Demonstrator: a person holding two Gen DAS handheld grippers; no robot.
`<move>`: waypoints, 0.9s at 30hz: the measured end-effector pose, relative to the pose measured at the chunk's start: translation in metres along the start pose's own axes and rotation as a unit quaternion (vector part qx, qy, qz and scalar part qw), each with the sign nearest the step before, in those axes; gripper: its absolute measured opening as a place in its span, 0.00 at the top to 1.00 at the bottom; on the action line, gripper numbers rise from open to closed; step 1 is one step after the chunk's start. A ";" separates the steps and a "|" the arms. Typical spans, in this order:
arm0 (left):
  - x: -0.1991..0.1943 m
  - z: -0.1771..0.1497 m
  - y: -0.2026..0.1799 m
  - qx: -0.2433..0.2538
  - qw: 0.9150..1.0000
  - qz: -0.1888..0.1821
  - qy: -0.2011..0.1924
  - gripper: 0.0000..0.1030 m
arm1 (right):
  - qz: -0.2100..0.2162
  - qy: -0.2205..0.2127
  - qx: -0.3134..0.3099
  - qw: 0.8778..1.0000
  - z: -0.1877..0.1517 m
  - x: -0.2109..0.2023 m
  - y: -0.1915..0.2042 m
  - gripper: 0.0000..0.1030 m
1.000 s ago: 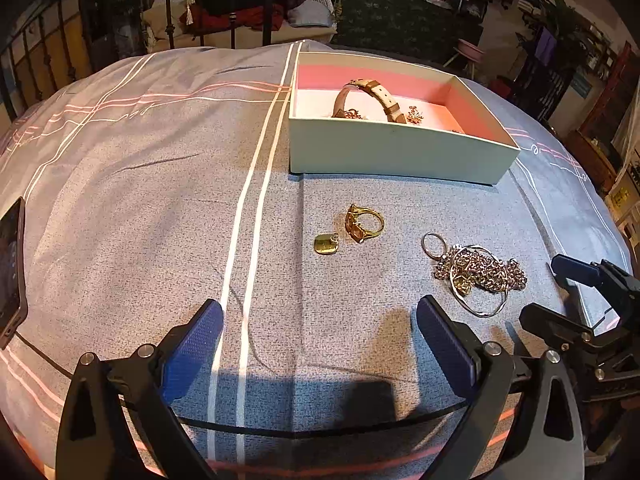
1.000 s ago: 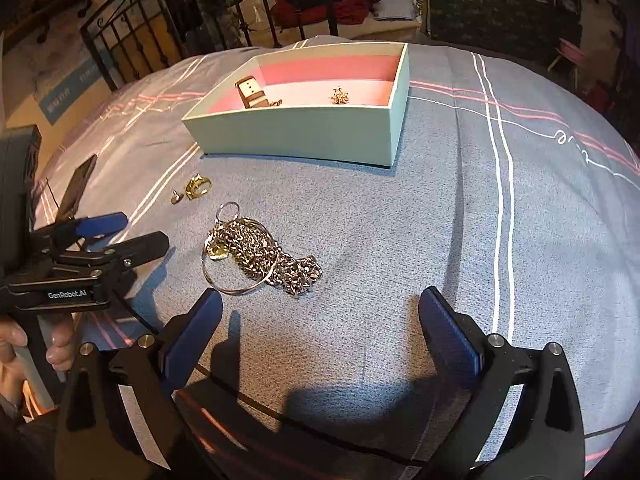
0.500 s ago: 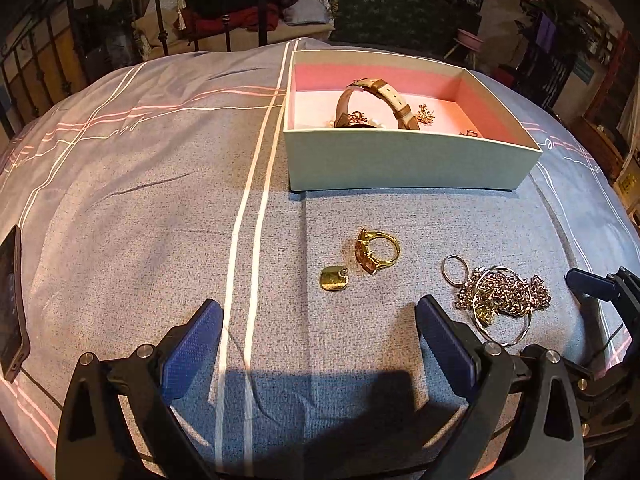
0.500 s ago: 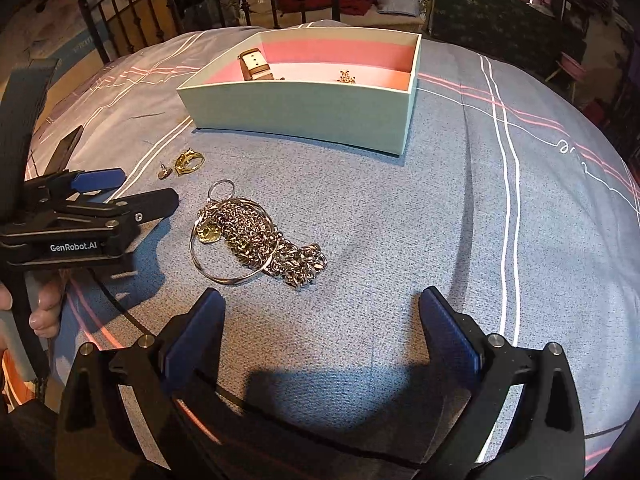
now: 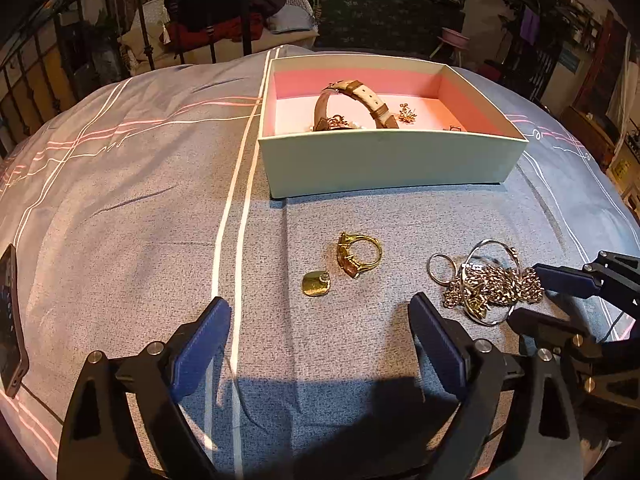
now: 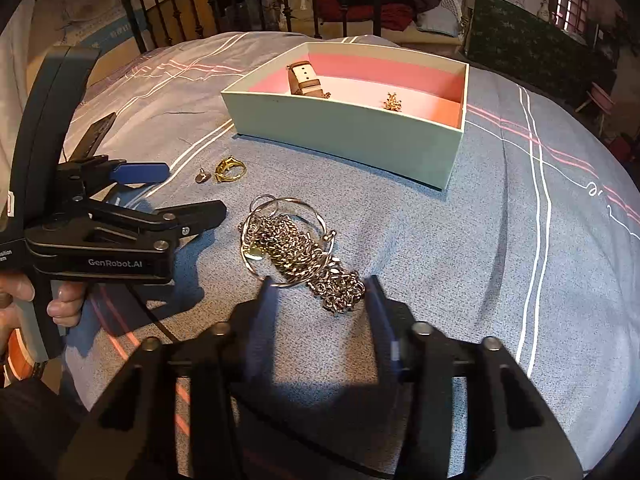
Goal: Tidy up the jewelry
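Observation:
A pale green box (image 5: 392, 160) with a pink inside holds a strap watch (image 5: 352, 104) and a small gold charm (image 5: 407, 113). On the grey bedspread lie a gold ring (image 5: 359, 254), a gold pendant (image 5: 316, 283) and a heap of chain with bangles (image 5: 486, 284). My left gripper (image 5: 318, 340) is open just short of the pendant. My right gripper (image 6: 320, 292) has its jaws partly closed around the near end of the chain heap (image 6: 298, 250), blurred by motion. The box also shows in the right wrist view (image 6: 340, 124).
A dark phone (image 5: 10, 316) lies at the bed's left edge. An iron bed frame (image 5: 120, 40) and piled clothes (image 5: 224, 16) stand behind the box. The left gripper's body (image 6: 100, 236) sits left of the chain heap.
Both grippers have moved forward toward the jewelry. My right gripper's jaws have narrowed from wide open and now flank the chain heap's near end.

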State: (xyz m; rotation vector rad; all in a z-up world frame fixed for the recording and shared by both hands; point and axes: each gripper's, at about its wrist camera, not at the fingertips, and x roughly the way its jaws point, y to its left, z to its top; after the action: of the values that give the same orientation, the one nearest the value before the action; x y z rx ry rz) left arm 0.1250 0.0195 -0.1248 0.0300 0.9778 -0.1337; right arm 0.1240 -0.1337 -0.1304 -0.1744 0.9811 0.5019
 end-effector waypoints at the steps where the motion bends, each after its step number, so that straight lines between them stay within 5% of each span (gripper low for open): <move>1: -0.001 0.000 -0.002 0.004 1.000 -0.003 -0.001 0.21 | -0.001 0.001 -0.001 1.000 0.000 -0.001 -0.001 0.76; 6: 0.000 0.002 -0.013 0.022 1.000 -0.010 -0.008 0.30 | 0.004 -0.006 0.010 1.000 -0.002 -0.004 -0.008 0.90; 15: -0.003 0.000 -0.009 0.022 0.999 -0.017 -0.017 0.43 | -0.004 -0.046 0.022 0.999 -0.002 -0.021 -0.008 0.91; 23: -0.010 0.000 -0.003 0.014 0.999 -0.023 -0.022 0.80 | 0.005 -0.124 0.031 0.992 0.015 -0.063 -0.007 0.94; 27: -0.011 0.001 -0.001 0.013 1.000 -0.018 -0.021 0.87 | 0.003 -0.140 0.018 0.990 0.024 -0.073 -0.003 0.94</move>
State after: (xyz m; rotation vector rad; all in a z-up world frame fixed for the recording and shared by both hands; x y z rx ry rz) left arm 0.1195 0.0191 -0.1151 0.0324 0.9343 -0.1792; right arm 0.1101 -0.1512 -0.0566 -0.0661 0.7148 0.4995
